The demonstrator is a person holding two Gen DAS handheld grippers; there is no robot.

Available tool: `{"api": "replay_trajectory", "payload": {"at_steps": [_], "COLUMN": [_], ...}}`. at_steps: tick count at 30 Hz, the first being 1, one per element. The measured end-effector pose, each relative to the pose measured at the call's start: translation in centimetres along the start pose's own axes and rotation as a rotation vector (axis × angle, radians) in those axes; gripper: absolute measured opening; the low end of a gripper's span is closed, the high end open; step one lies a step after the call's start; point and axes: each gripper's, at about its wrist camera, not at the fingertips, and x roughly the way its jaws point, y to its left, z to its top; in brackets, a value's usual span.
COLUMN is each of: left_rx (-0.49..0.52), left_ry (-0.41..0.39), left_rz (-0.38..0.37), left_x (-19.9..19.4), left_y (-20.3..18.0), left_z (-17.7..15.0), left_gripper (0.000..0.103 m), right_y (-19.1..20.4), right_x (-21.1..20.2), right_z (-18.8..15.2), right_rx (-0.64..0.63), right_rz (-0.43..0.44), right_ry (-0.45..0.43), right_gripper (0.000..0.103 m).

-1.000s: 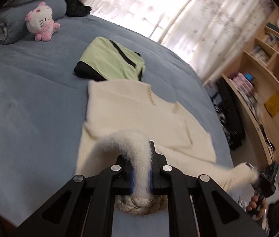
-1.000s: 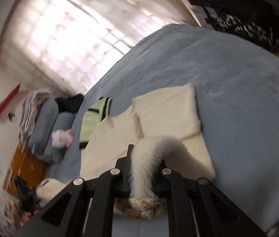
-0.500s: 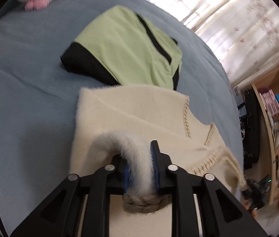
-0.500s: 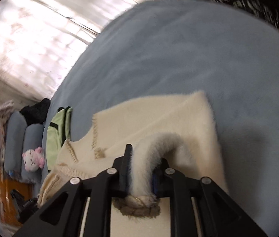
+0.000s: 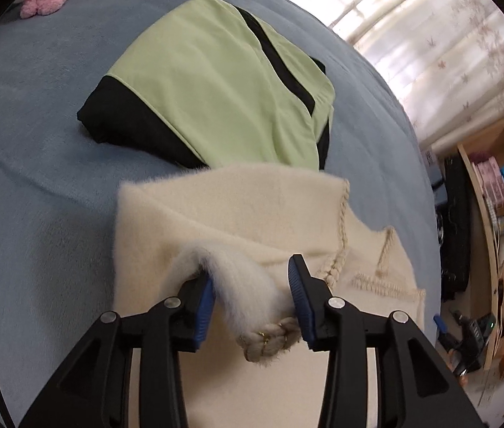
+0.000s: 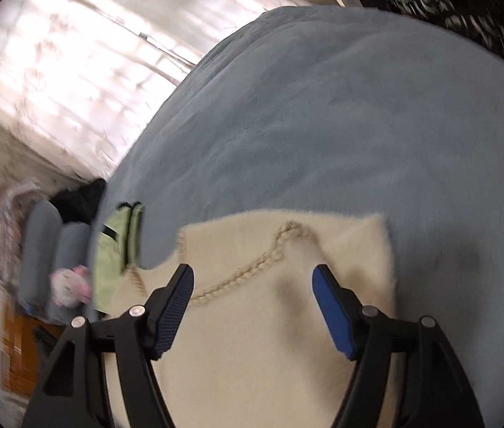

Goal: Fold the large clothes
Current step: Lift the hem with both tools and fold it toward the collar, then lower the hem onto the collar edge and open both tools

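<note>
Two tools opening, left tool (image 5: pixel 252 287), right tool (image 6: pixel 252 285), cream sweater (image 5: pixel 252 214) between.

Daylight pours through the sheer curtains (image 5: pixel 448 46), so strong that the window (image 6: pixel 73 60) burns out to white glare. The bed (image 6: pixel 341 125) is evenly lit, soft shadows falling under the right claw (image 6: pixel 252 285). The left wrist view is sharp; the right wrist view smears toward its left edge. Both bend hard at the rim, with black corners.
</note>
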Motion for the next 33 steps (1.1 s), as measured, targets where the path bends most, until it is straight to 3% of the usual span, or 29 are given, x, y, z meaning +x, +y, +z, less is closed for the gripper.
{"api": "replay_trajectory", "payload": {"at_steps": [4, 6, 8, 10, 12, 14, 17, 22, 24, 26, 27, 28, 29, 30, 33], "left_rx": [-0.028, -0.015, -0.021, -0.019, 0.016, 0.076, 0.196, 0.396, 0.471, 0.525, 0.559, 0.587, 0.61, 0.633, 0.63], "left_ry": [0.013, 0.042, 0.068, 0.074, 0.056, 0.03, 0.016, 0.027, 0.028, 0.029, 0.033, 0.018, -0.012, -0.061, -0.148], "left_rz": [-0.006, -0.011, -0.092, -0.184, -0.202, -0.158, -0.026, 0.195, 0.241, 0.262, 0.267, 0.285, 0.315, 0.366, 0.384], "left_x": [1.5, 2.1, 2.1, 1.4, 0.3, -0.8, -1.3, 1.7, 3.3, 4.4, 5.2, 5.7, 5.9, 6.0, 4.5], "left_y": [0.2, 0.1, 0.2, 0.1, -0.4, -1.2, -2.1, -2.6, -3.0, -3.2, -3.6, -3.7, -4.0, -4.3, -4.8], "left_z": [0.8, 1.1, 1.5, 2.1, 2.6, 3.1, 3.0, 2.0, 1.5, 1.0, 0.8, 0.5, 0.2, -0.3, -1.0], "left_gripper": [0.038, 0.043, 0.072, 0.081, 0.082, 0.086, 0.086, 0.086, 0.081, 0.062, 0.053, 0.032, 0.005, 0.006, 0.005], "right_y": [0.1, -0.1, 0.1, 0.2, 0.2, 0.3, 0.5, 0.6, 0.8, 0.9, 1.0, 1.1, 1.2, 1.4, 2.5], "right_x": [1.7, 2.7, 4.2, 5.4, 6.2, 6.3, 6.4, 6.7, 6.8, 6.8, 6.8, 6.8, 6.7, 6.5, 4.7], "right_z": [0.3, 0.2, -0.1, -0.6, -0.9, -1.2, -1.5, -1.7, -1.7, -1.7, -1.7, -1.8, -1.9, -2.1, -2.6], "right_rx": [-0.094, -0.118, -0.154, -0.189, -0.198, -0.213, -0.244, -0.259, -0.265, -0.273, -0.28, -0.286, -0.294, -0.302, -0.329], "right_rz": [-0.082, -0.1, -0.117, -0.158, -0.189, -0.204, -0.224, -0.234, -0.238, -0.248, -0.249, -0.256, -0.271, -0.285, -0.304], "right_ry": [0.03, 0.056, 0.095, 0.13, 0.134, 0.111, 0.092, 0.075, 0.071, 0.063, 0.059, 0.055, 0.042, 0.027, -0.076], "right_gripper": [0.069, 0.069, 0.069, 0.069, 0.069, 0.069, 0.069, 0.06, 0.056, 0.047, 0.036, 0.023, 0.019, 0.013, 0.008]}}
